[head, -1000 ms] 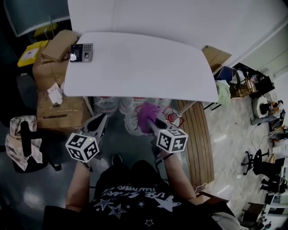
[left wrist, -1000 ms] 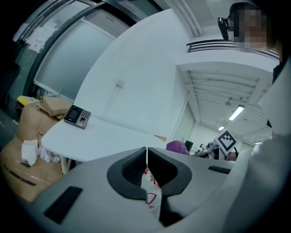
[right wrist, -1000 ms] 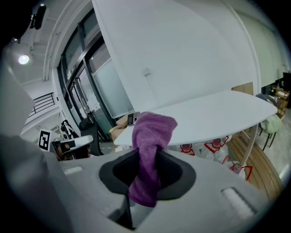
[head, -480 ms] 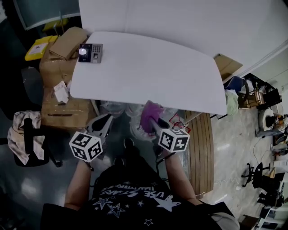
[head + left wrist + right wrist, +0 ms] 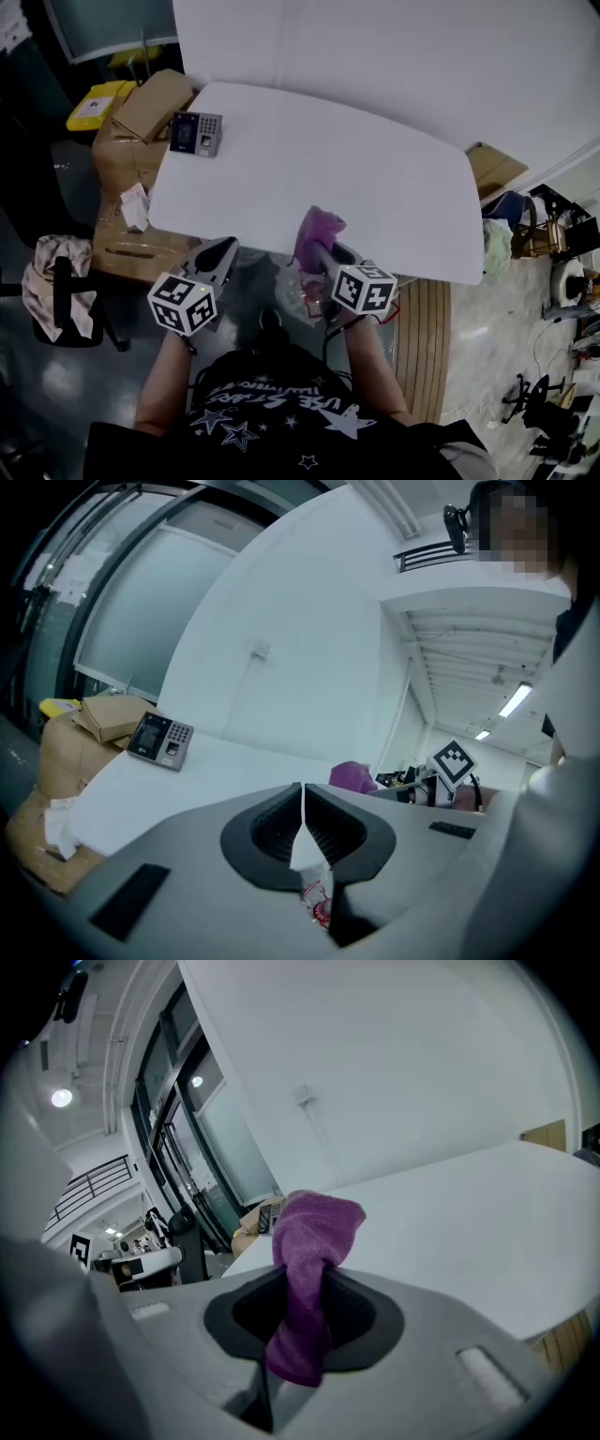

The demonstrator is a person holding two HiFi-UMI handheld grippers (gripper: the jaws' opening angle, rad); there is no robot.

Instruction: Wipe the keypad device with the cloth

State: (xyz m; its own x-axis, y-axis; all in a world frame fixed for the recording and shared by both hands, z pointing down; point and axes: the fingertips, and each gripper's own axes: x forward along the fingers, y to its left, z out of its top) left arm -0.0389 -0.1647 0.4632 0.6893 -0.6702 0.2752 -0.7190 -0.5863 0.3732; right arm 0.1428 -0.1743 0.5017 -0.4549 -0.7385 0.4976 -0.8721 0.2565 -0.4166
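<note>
Broad white table [image 5: 394,178], with closed cardboard boxes [image 5: 150,98] just beside its left edge, contents unseen. Keypad device [image 5: 196,133] on the far left corner, well apart from both grippers. Purple cloth [image 5: 314,1232] pinched in right gripper [image 5: 302,1290] at the near edge; left gripper [image 5: 302,799] clenched, empty.

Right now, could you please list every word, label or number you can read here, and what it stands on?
No text reads clearly.
Shirt print: lettering among stars, upside down and blurred, unreadable.
Keypad device: keys too small to read.
Yellow package label: too small to read.
</note>
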